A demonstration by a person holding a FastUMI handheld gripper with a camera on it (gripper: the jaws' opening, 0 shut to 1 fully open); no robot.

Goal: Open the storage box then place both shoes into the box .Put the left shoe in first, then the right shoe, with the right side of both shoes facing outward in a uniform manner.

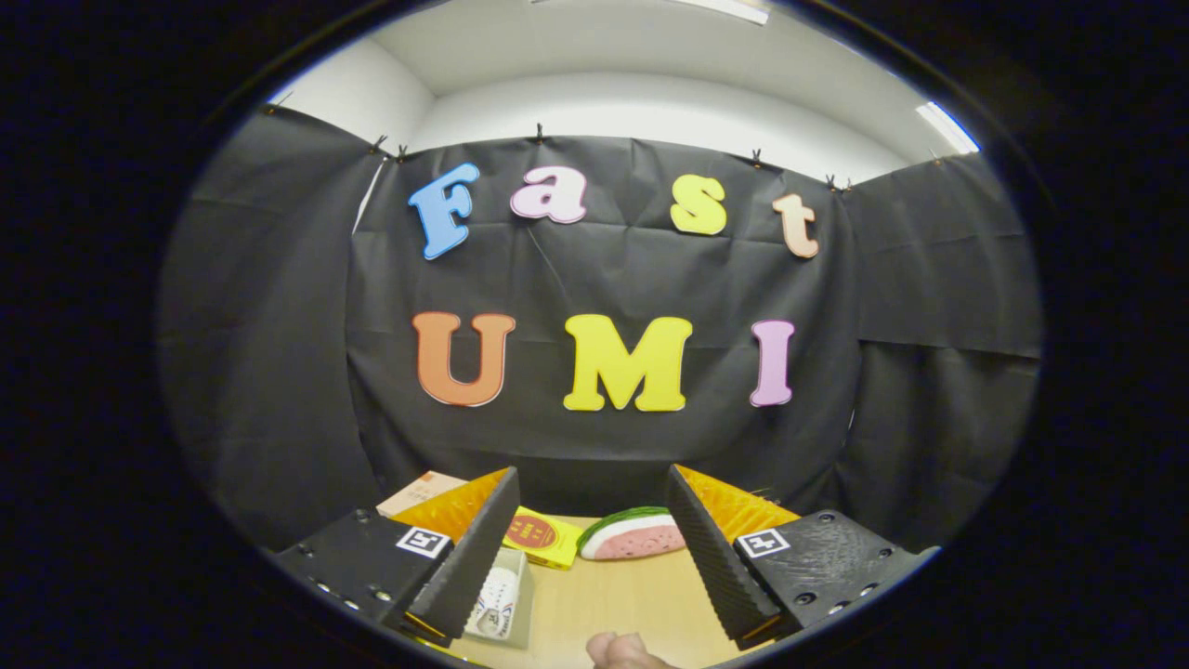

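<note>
My claw (592,557) hangs released, gripping nothing — the watermelon slice (632,537) just ahead could get knocked if I dip blindly.

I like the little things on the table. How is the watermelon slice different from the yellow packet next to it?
The watermelon slice is curved, pink with a green rind; the yellow packet is flat and squarish with a red round mark. The slice lies nearer the right finger, the packet nearer the left. Both rest on the wooden table, beyond the open hand-held gripper, which holds nothing.
</note>
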